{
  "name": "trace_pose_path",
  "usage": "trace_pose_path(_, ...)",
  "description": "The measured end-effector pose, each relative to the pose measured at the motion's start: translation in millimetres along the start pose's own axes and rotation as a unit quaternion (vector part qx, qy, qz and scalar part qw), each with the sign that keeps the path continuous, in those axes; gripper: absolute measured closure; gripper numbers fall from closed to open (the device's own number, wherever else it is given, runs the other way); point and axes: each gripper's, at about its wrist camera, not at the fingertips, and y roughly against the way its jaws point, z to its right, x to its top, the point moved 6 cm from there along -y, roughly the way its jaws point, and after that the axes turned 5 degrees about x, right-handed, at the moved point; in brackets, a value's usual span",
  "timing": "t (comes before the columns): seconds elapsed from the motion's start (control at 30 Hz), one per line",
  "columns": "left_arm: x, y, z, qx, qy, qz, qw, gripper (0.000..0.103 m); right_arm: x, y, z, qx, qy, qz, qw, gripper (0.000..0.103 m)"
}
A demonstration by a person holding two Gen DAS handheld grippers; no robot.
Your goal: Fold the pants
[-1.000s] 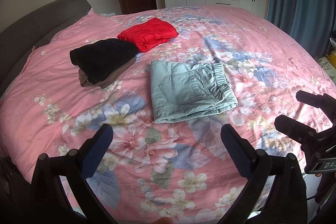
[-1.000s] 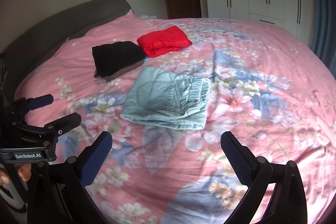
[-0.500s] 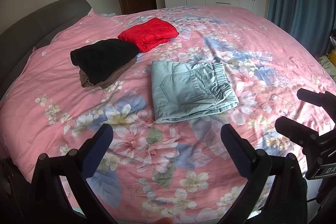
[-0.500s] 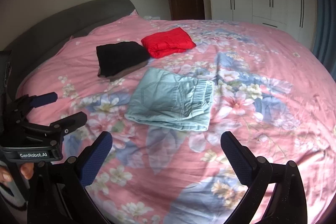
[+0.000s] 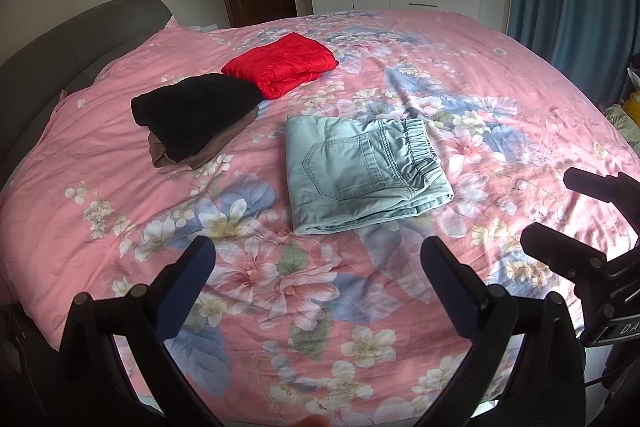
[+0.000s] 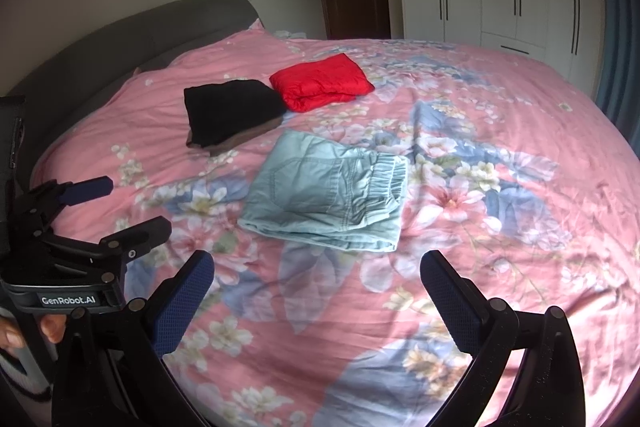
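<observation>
On the pink floral bedspread (image 5: 120,155), a folded black garment (image 5: 196,115) lies leftmost, touching the folded red jacket (image 5: 282,63) beyond it. The folded light-green pants (image 5: 360,167) lie mid-bed, pocket up. The left gripper (image 5: 318,263) and right gripper (image 6: 316,267) hover near the bed's edge, fingers spread, holding nothing.
</observation>
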Motion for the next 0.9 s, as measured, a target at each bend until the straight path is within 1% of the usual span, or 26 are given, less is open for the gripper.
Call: trace_pose_path(0.9, -0.4, -2.2, -0.3, -0.002, -0.005, -0.001, 1.0, 0.0, -0.3, -1.4, -2.3, -0.002, 0.0, 0.0, 1.0, 0.001)
